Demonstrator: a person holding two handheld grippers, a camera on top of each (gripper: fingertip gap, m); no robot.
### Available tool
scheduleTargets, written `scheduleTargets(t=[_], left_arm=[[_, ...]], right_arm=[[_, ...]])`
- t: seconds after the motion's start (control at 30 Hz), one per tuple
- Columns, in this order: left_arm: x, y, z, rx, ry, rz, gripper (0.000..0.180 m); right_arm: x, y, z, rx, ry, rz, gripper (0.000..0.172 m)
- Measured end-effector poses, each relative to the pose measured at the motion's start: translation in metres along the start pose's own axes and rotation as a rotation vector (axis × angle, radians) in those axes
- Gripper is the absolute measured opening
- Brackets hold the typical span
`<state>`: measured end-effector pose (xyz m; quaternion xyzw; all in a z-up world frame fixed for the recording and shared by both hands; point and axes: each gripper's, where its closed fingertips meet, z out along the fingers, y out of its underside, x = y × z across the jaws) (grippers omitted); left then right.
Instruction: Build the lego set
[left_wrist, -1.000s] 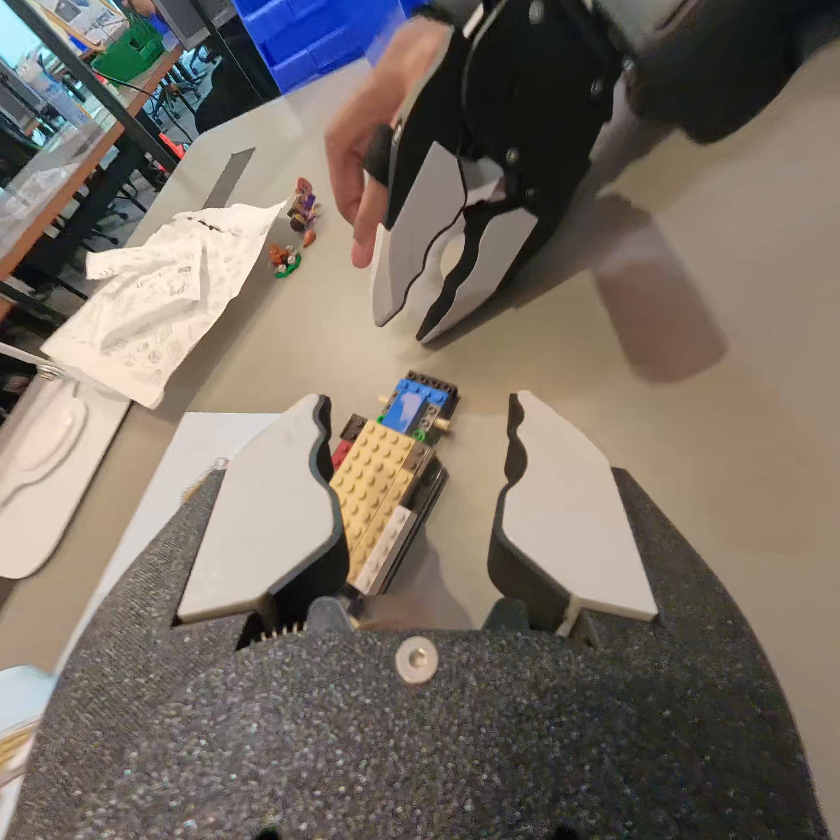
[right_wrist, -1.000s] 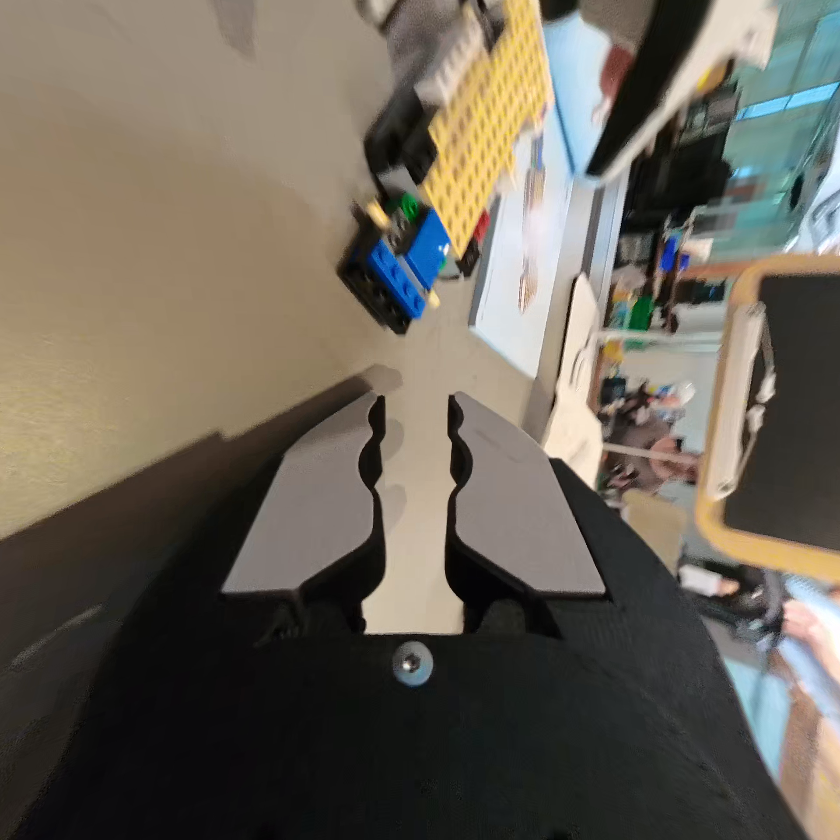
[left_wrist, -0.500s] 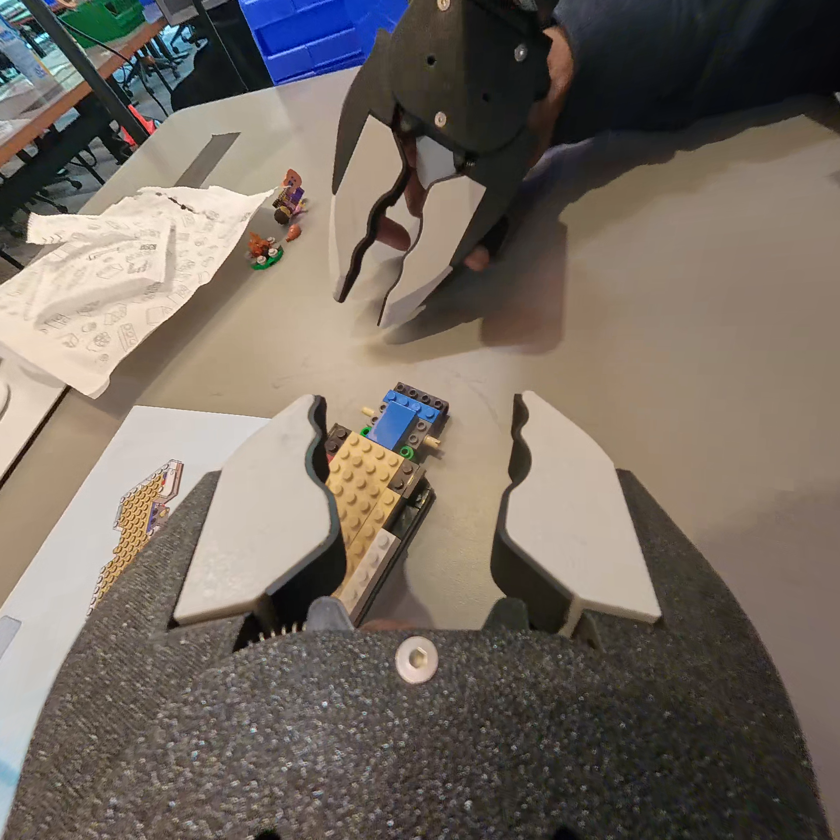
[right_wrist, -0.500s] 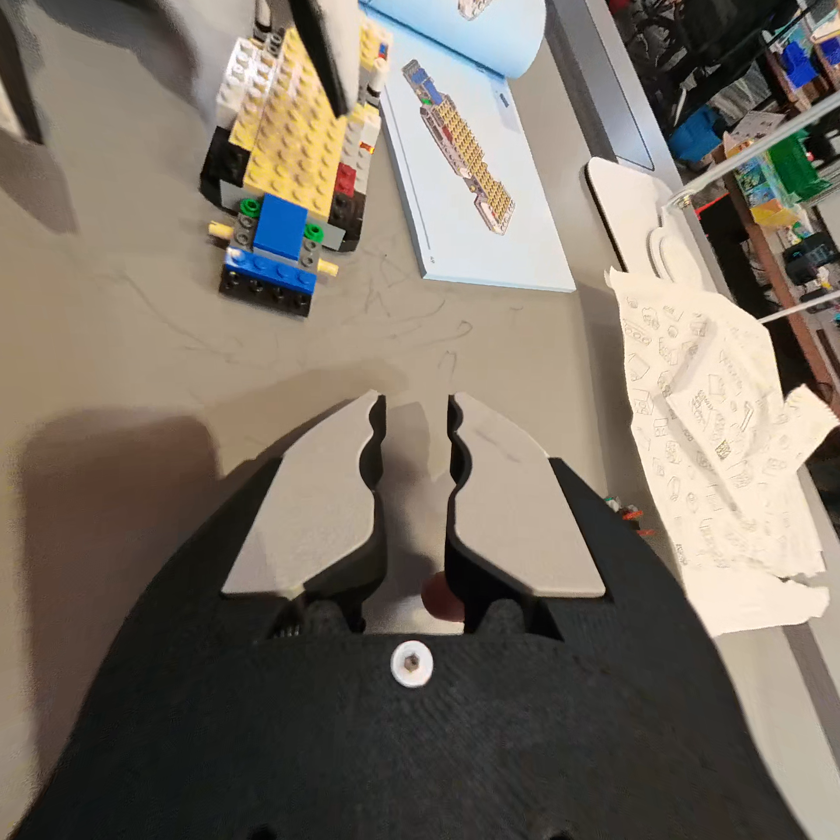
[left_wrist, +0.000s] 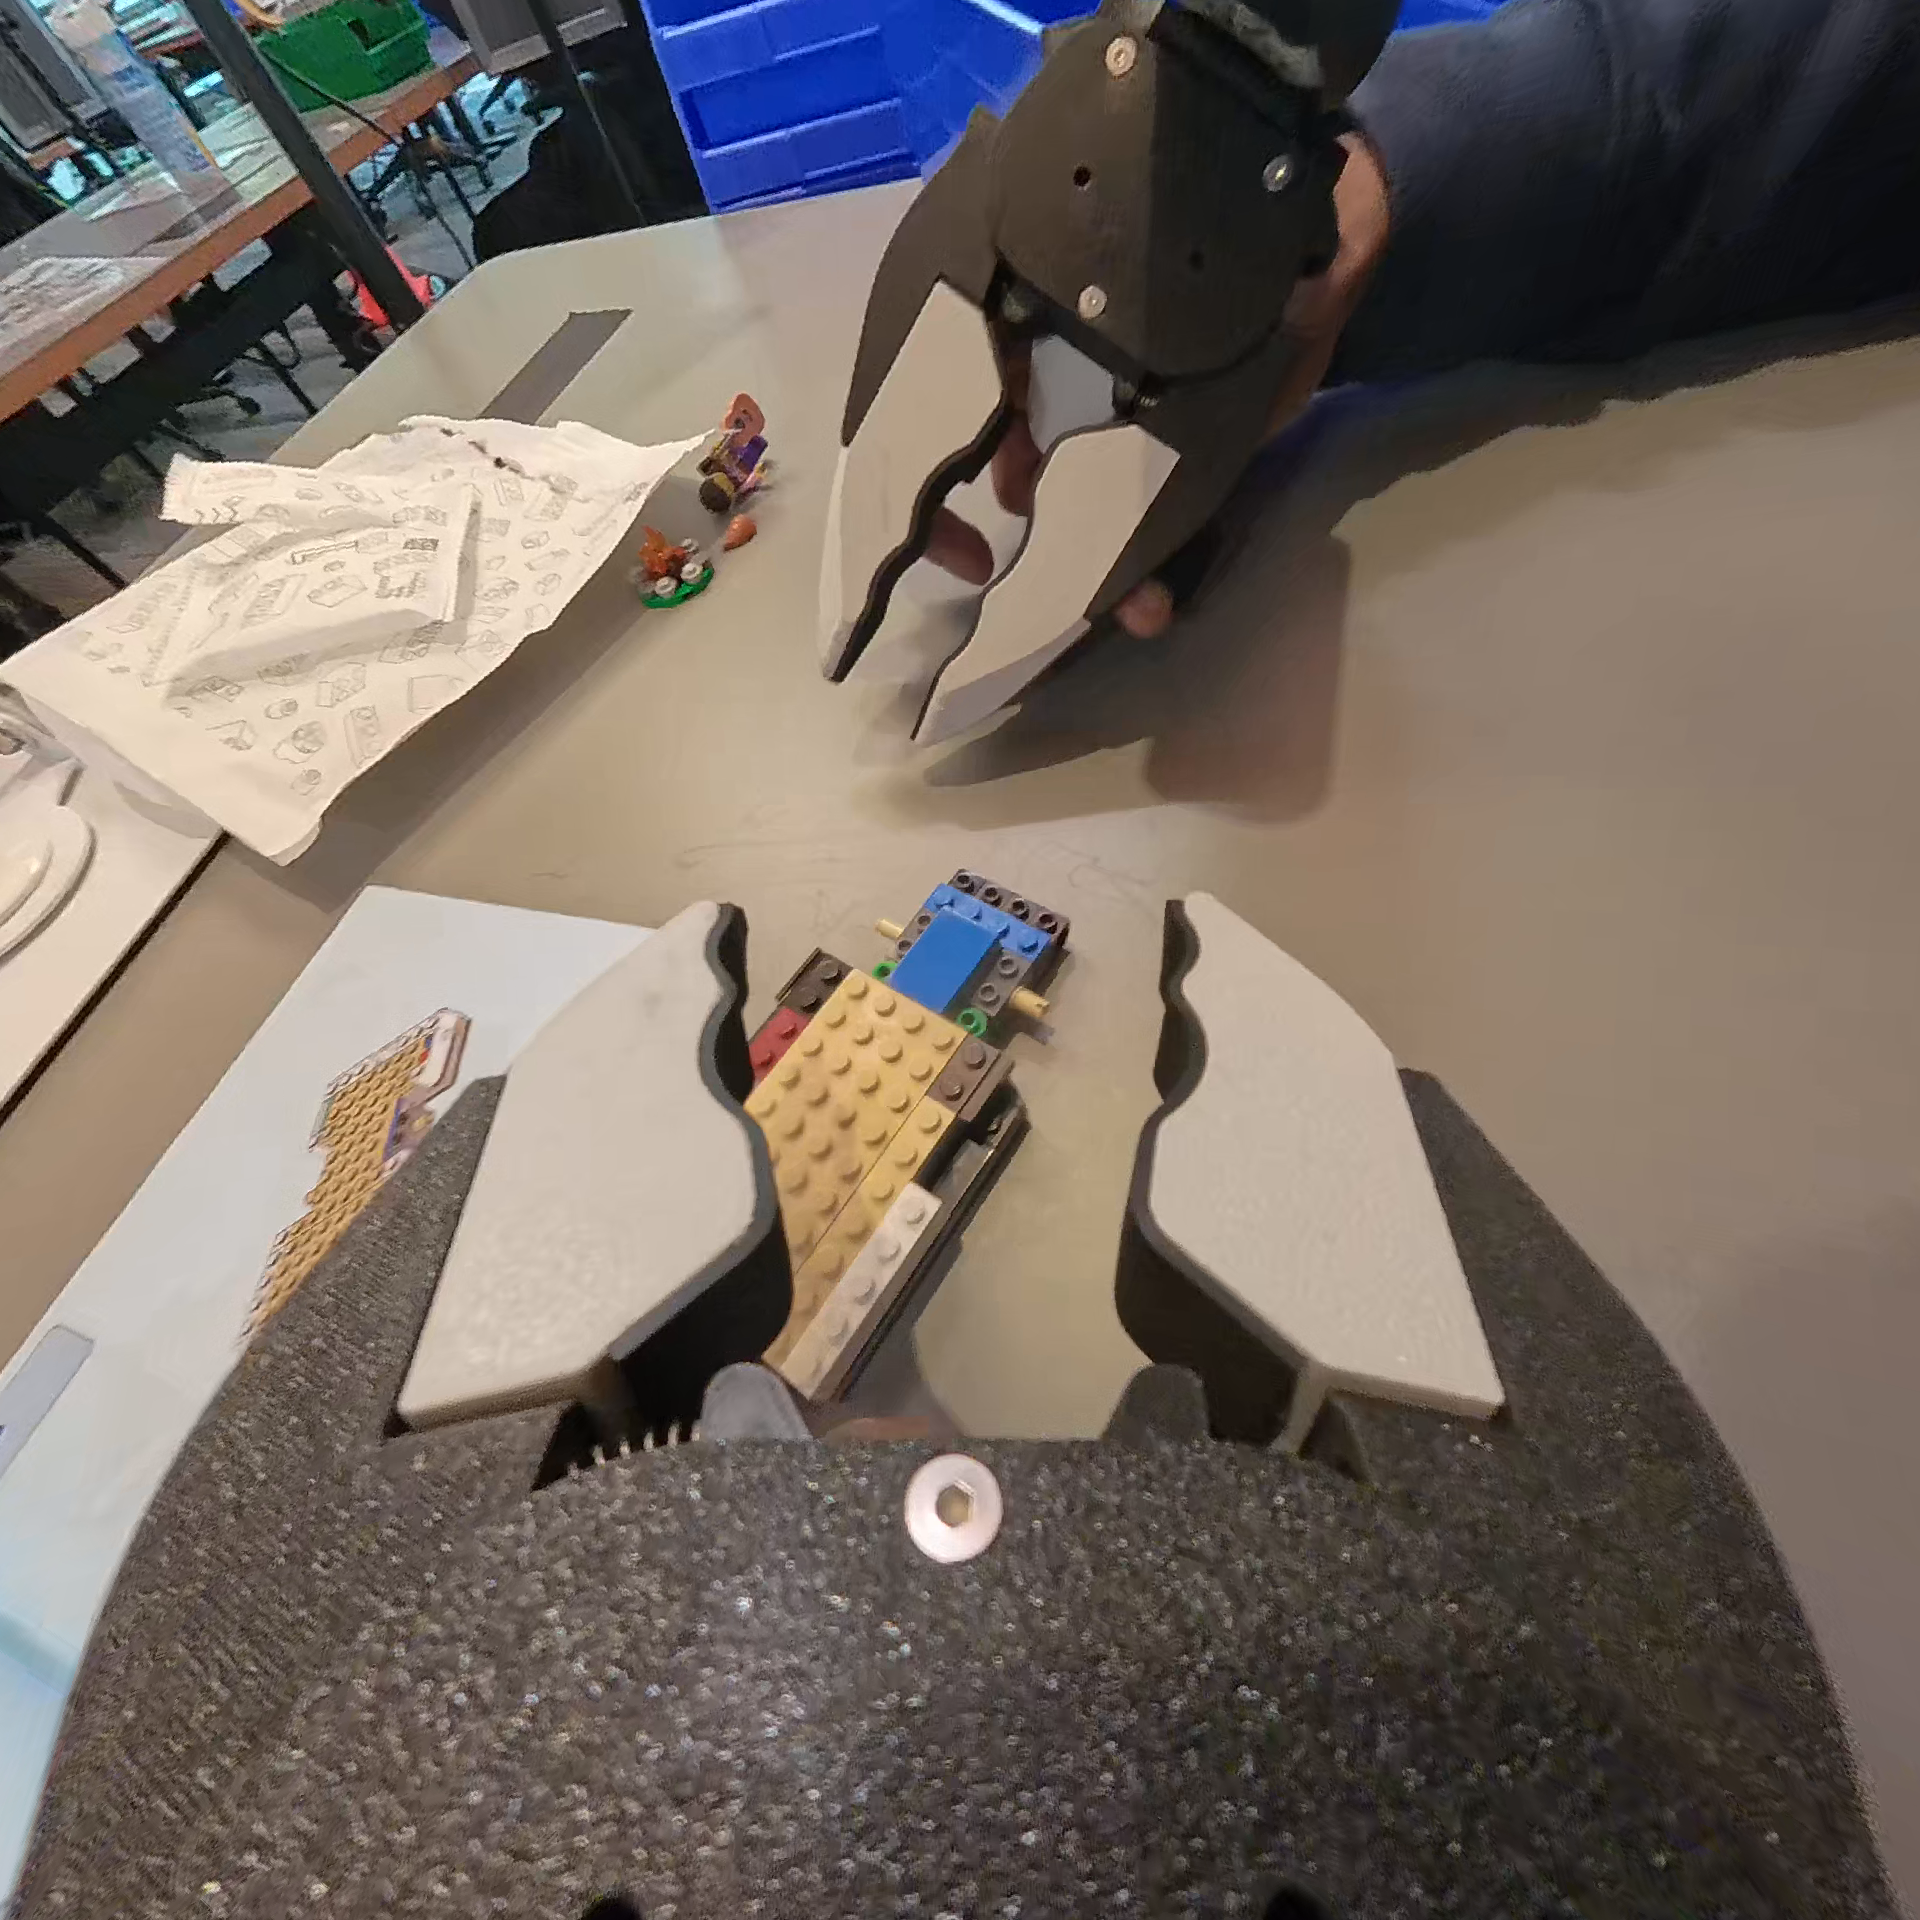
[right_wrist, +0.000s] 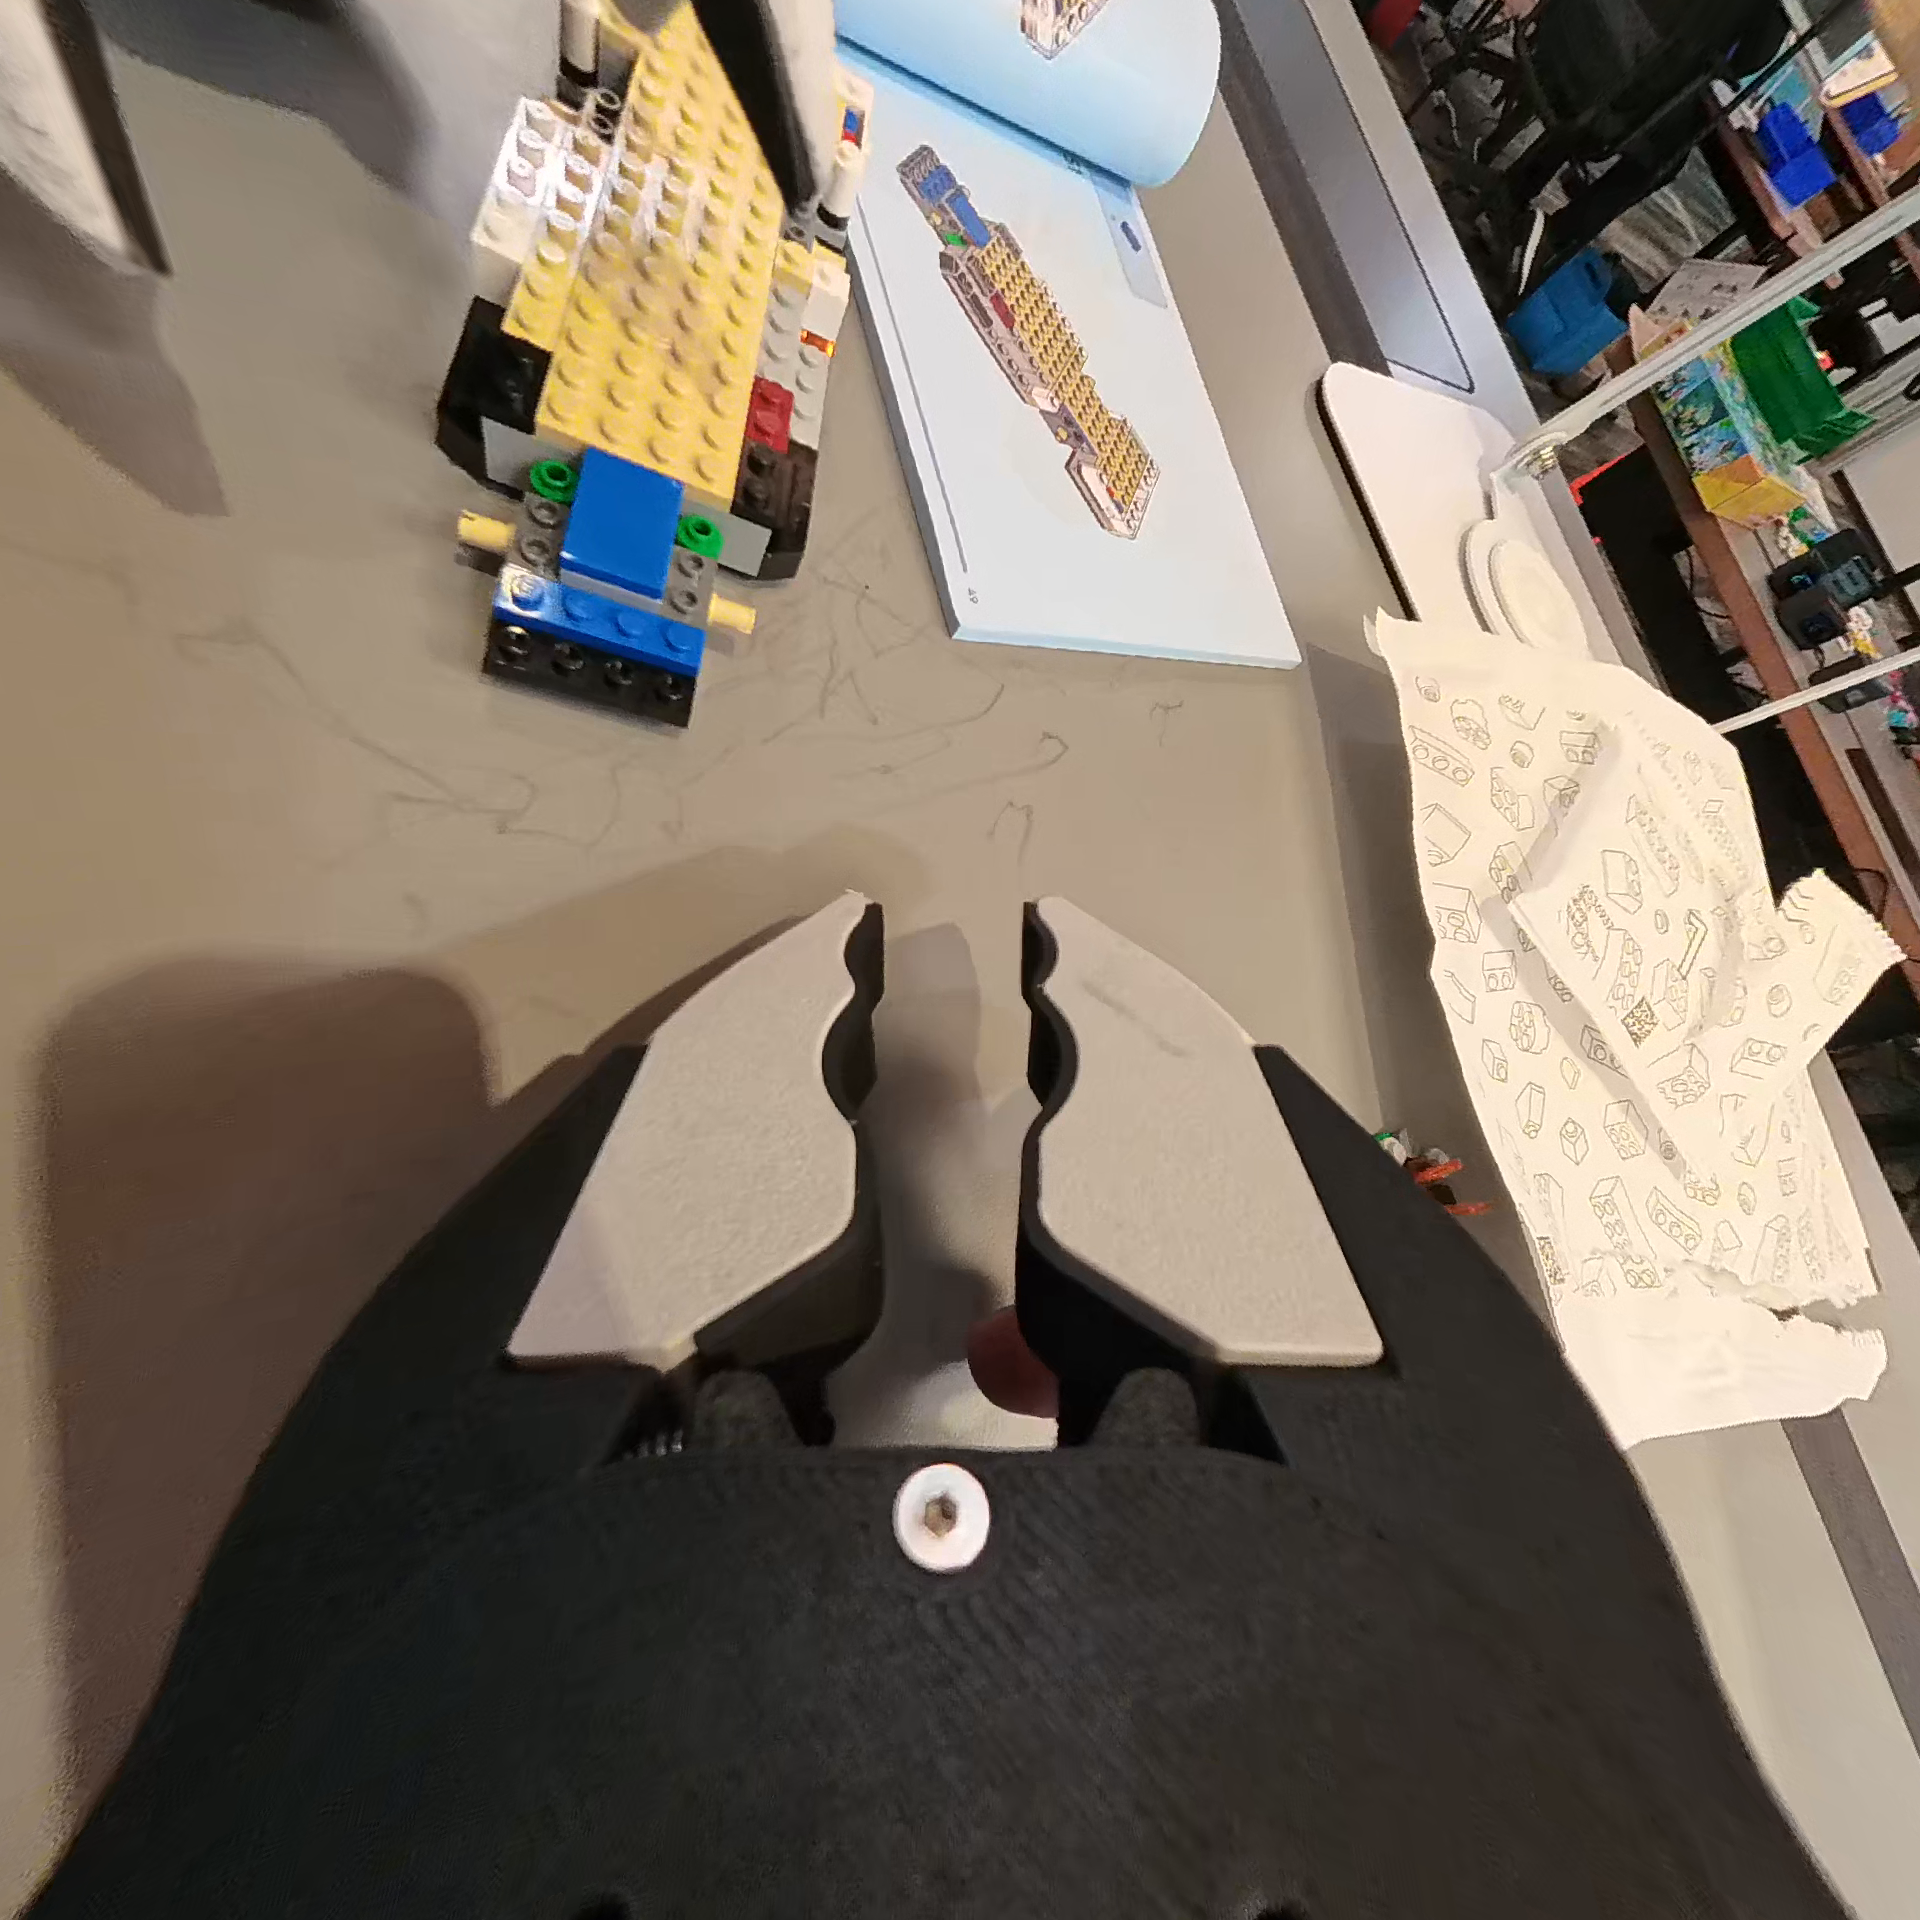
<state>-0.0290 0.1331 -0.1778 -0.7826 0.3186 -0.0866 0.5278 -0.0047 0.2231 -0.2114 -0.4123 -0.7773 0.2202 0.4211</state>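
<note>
A brick model (left_wrist: 873, 1091) with a tan studded deck, a blue front and a black base lies on the grey table (left_wrist: 1455, 883). My left gripper (left_wrist: 951, 914) is open wide around it. The left finger (left_wrist: 623, 1122) is beside or over the model's edge, and the right finger (left_wrist: 1288, 1143) stands clear of it. The model also shows in the right wrist view (right_wrist: 644, 343). My right gripper (right_wrist: 953, 906) is a little open with nothing between the pads. It hovers low over the bare table in front of the model's blue end, and also shows in the left wrist view (left_wrist: 883, 707).
An open instruction booklet (right_wrist: 1049, 395) lies beside the model. A crumpled printed paper bag (left_wrist: 312, 592) lies farther off, with small brick figures (left_wrist: 675, 566) next to it. A white tray (right_wrist: 1403, 457) sits at the table edge. Blue bins (left_wrist: 790, 94) stand behind the table. Across from one pair of fingers to the other is roughly 11 cm.
My right gripper has swung from a tilted pose to level and come down close to the table in front of the model, still a little open. My left gripper stays open around the model.
</note>
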Motion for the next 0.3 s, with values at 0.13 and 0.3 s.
scheduleTargets(t=[0.13, 0.3], left_arm=[[-0.022, 0.017, -0.007, -0.100, -0.072, 0.007, 0.079], [-0.047, 0.037, -0.035, -0.195, -0.035, -0.099, 0.085]], right_arm=[[0.003, -0.001, 0.001, -0.002, 0.030, -0.009, 0.026], [0.004, -0.005, 0.007, -0.004, 0.050, -0.019, 0.026]])
